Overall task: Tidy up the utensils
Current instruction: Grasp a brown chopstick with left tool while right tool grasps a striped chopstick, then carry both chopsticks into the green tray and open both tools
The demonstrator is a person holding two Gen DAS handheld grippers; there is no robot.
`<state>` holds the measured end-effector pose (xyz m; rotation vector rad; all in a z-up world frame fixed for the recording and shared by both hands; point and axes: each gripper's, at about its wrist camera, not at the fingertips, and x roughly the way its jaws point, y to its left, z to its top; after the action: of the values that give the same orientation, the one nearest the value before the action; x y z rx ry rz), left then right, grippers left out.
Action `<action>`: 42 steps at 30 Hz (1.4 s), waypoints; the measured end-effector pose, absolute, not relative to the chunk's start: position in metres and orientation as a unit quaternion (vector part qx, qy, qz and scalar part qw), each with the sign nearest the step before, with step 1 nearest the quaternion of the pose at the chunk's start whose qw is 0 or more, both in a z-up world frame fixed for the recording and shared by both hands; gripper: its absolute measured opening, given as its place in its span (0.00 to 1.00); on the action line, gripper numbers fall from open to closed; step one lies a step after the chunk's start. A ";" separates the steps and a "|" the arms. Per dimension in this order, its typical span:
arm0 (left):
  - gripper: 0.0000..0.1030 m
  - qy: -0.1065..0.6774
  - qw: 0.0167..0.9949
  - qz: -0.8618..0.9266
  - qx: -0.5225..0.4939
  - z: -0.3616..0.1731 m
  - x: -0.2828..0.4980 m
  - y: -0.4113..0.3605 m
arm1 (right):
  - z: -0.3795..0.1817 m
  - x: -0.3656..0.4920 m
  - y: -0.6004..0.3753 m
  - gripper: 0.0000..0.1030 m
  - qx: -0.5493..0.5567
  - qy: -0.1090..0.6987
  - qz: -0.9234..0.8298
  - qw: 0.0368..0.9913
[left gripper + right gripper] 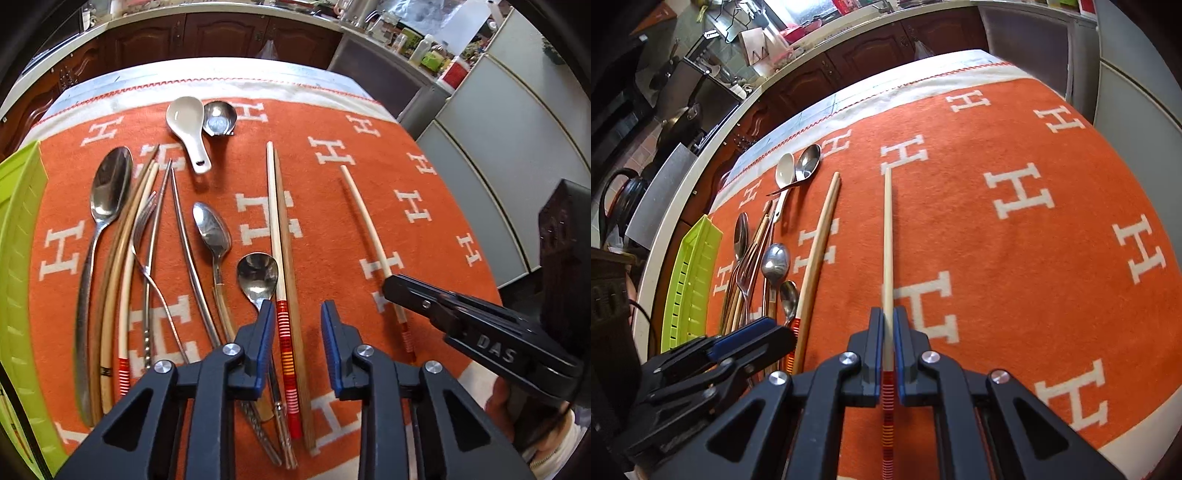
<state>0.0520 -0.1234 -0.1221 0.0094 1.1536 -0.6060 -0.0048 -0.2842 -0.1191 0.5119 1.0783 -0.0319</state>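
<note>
Utensils lie on an orange cloth (pixel 424 229) patterned with white H letters. My left gripper (pixel 297 306) stands open, astride a cream chopstick with red bands (pixel 274 221) and a brown wooden chopstick (pixel 287 243) lying side by side; its right pad (pixel 328 332) is clear of them. My right gripper (pixel 887 312) is shut on a second cream chopstick with red bands (pixel 887 240), which lies alone to the right and points away along the cloth. In the left wrist view that gripper (pixel 389 284) clamps the same chopstick (pixel 364 218) near its banded end.
Left of the pair lie small metal spoons (pixel 212 229), a fork (pixel 146 221), metal chopsticks (pixel 177 221), more wooden chopsticks and a large spoon (pixel 110 184). A white ceramic spoon (pixel 186 118) and a metal soup spoon (pixel 219 118) sit at the back. A green slotted tray (pixel 18 258) borders the left edge.
</note>
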 end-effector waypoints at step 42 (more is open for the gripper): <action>0.04 0.495 0.828 -0.258 0.051 -0.117 0.045 -0.145 | -0.106 -0.016 -0.289 0.05 0.254 0.488 0.019 0.835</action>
<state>0.0446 -0.1446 -0.1166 0.1076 1.0514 -0.5479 -0.0155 -0.2892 -0.1061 0.5376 1.0330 0.0409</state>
